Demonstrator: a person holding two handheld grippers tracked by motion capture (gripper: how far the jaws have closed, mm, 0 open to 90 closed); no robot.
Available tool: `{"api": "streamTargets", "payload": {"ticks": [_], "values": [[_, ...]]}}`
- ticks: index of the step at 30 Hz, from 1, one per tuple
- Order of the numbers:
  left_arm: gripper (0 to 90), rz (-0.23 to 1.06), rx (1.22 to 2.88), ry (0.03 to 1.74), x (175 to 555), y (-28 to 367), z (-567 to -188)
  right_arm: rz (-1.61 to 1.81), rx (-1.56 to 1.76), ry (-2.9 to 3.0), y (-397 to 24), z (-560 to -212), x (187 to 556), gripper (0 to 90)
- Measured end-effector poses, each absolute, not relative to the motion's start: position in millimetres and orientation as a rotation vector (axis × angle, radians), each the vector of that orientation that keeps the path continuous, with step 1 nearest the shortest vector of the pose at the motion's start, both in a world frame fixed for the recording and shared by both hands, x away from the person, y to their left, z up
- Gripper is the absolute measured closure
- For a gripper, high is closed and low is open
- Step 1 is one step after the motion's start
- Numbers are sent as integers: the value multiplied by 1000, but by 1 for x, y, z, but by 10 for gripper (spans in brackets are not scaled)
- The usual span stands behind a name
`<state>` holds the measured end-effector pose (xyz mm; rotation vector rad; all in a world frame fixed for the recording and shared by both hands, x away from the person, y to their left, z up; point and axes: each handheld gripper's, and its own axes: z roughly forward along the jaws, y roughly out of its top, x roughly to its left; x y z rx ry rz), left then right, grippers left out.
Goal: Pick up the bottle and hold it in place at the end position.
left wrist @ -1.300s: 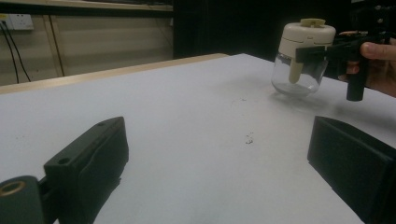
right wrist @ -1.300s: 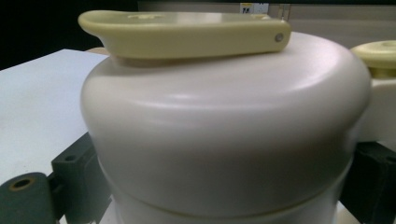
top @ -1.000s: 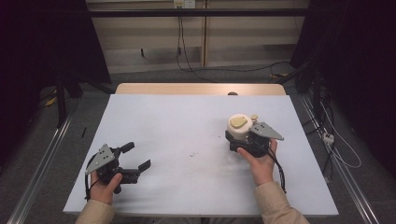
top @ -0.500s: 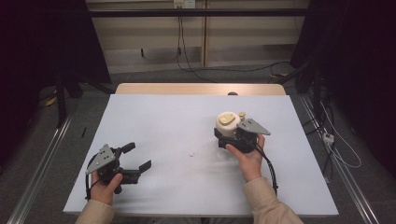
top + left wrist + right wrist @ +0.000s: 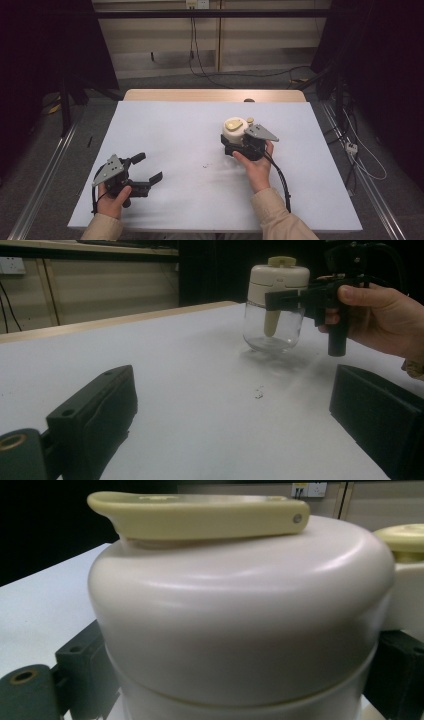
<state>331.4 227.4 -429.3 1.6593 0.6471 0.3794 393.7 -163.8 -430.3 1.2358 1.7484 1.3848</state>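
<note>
Carrying step in hand: right claw clamps the jar clear of the tabletop; left claw gapes idle. Next: set it down level.

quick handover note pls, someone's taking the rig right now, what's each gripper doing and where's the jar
Right gripper: jaws closed around the cream lid section of the jar, held just above the table, right of centre.
Left gripper: open, holding nothing, low over the near left of the table.
Jar: clear glass base, cream top with a yellow lever; looks empty.
Done: jar gripped and lifted.
Left: probably bring the left gripper in to steady the glass or work the top; the goal spot can't be told.
</note>
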Motion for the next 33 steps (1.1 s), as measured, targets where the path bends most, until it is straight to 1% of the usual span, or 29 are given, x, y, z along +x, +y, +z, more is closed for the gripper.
{"api": "streamTargets", "payload": {"ticks": [33], "values": [[50,376,1647,653,331,229,-429,1383,1225,1769,-129,-439,411,69]]}}
